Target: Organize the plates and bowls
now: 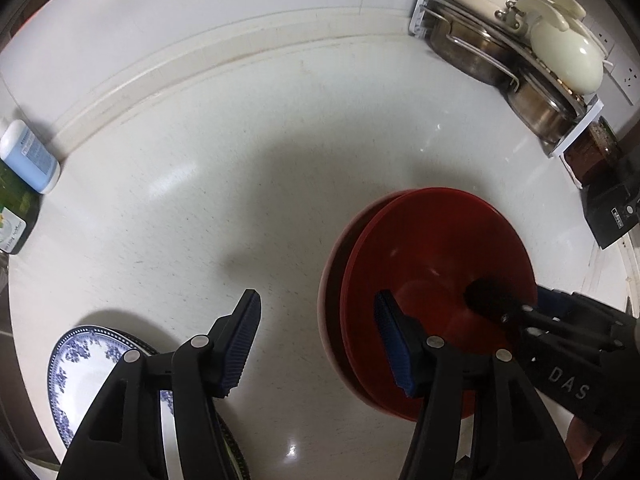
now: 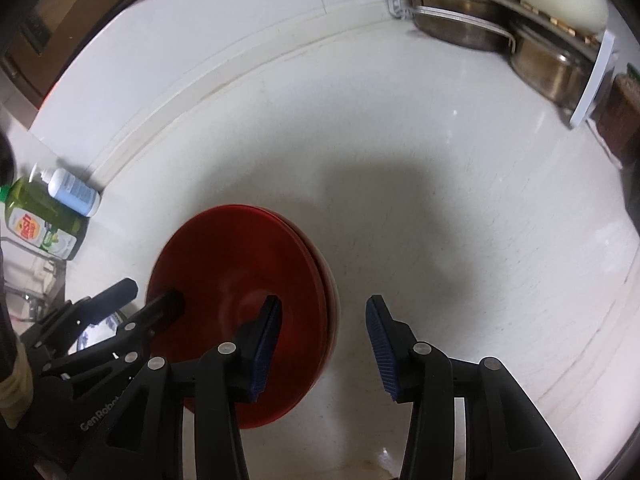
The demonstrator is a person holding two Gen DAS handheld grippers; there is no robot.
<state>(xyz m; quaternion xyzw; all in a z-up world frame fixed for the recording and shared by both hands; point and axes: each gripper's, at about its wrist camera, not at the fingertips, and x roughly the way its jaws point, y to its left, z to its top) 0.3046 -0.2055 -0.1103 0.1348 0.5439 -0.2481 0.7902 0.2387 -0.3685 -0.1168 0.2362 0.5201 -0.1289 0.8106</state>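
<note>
A red bowl (image 1: 432, 264) sits nested in a stack on the white counter, with a pinkish rim (image 1: 325, 320) showing under it. It also shows in the right wrist view (image 2: 236, 264). A blue-and-white patterned plate (image 1: 86, 360) lies at the lower left, partly under my left gripper's finger. My left gripper (image 1: 318, 328) is open and empty, its right finger over the bowl's near edge. My right gripper (image 2: 322, 336) is open and empty, straddling the bowl's right rim; it shows in the left wrist view (image 1: 516, 300) over the bowl.
A rack of steel pots and cream lids (image 1: 516, 52) stands at the back right corner. A pale blue bottle (image 1: 30, 156) and a green dish-soap bottle (image 2: 44, 224) stand at the left by the sink edge. A dark box (image 1: 612, 208) is at the right.
</note>
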